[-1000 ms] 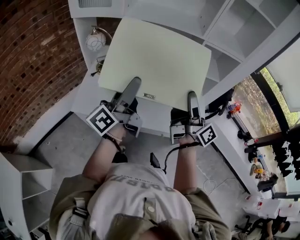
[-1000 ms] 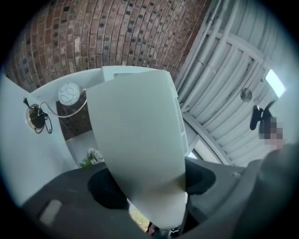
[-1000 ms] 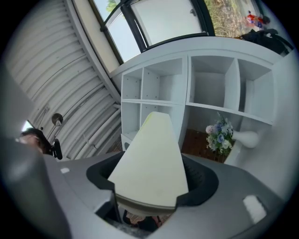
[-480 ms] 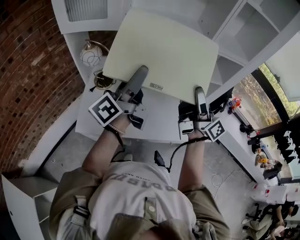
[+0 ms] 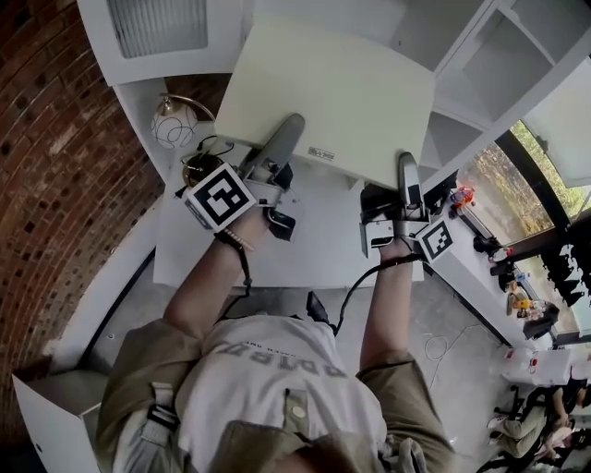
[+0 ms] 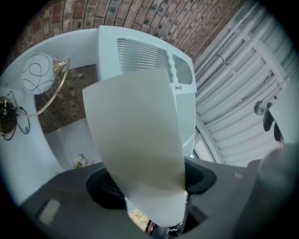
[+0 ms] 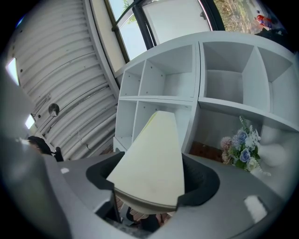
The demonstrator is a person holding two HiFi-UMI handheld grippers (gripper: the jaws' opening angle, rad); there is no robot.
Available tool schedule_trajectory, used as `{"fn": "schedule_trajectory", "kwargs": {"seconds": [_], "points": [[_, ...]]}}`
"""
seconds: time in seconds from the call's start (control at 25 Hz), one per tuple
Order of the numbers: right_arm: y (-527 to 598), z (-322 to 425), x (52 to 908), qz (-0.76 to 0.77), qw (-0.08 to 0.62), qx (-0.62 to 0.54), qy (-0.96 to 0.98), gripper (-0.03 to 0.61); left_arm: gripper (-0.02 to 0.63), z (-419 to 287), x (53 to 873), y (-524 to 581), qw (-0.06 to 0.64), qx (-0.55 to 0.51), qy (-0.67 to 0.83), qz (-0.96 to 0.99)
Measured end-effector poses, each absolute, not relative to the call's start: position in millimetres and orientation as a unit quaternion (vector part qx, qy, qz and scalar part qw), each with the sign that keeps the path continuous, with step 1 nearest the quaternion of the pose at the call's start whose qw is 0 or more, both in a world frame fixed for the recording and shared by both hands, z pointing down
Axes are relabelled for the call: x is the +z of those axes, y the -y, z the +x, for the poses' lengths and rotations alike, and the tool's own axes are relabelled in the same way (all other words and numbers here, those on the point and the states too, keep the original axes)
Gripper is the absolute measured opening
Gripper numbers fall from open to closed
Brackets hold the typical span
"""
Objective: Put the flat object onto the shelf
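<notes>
A large flat cream board (image 5: 332,92) is held up in front of the white cubby shelf (image 5: 480,55), tilted with its far edge higher. My left gripper (image 5: 288,129) is shut on the board's near left edge. My right gripper (image 5: 406,166) grips the near right edge, its jaws closing slightly on it. In the left gripper view the board (image 6: 135,140) runs out from between the jaws of the left gripper (image 6: 152,184). In the right gripper view the board (image 7: 154,154) sits in the right gripper (image 7: 152,179) and points at the shelf compartments (image 7: 196,98).
A globe lamp (image 5: 173,125) stands at the left below a white vented cabinet (image 5: 157,28). A white counter (image 5: 314,231) lies under the grippers. The brick wall (image 5: 65,139) is on the left. Flowers (image 7: 243,144) sit in a lower shelf cubby. Windows are at the right.
Both grippers have carried the board forward and up toward the shelf. The lamp and the counter have come further into view beneath it.
</notes>
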State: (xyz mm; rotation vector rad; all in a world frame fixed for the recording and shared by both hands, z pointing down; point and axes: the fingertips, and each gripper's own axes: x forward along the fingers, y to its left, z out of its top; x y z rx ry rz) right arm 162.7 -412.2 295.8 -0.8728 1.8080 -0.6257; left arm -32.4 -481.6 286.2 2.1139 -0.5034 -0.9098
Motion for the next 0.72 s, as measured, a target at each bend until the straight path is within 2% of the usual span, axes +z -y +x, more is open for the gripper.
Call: {"fn": "schedule_trajectory", "kwargs": {"seconds": [0.4, 0.72], "points": [[457.4, 183.8, 293.4, -0.358, 0.503, -0.286, -0.733, 0.35, 0.345, -16.0, 289.2, 518.3, 0.394, -0.346, 0.22, 0.823], [490.1, 209.7, 296.0, -0.349, 0.515, -0.336, -0.707, 0.339, 0.375, 7.1, 290.0, 533.6, 0.371, -0.314, 0.251, 0.837]]}}
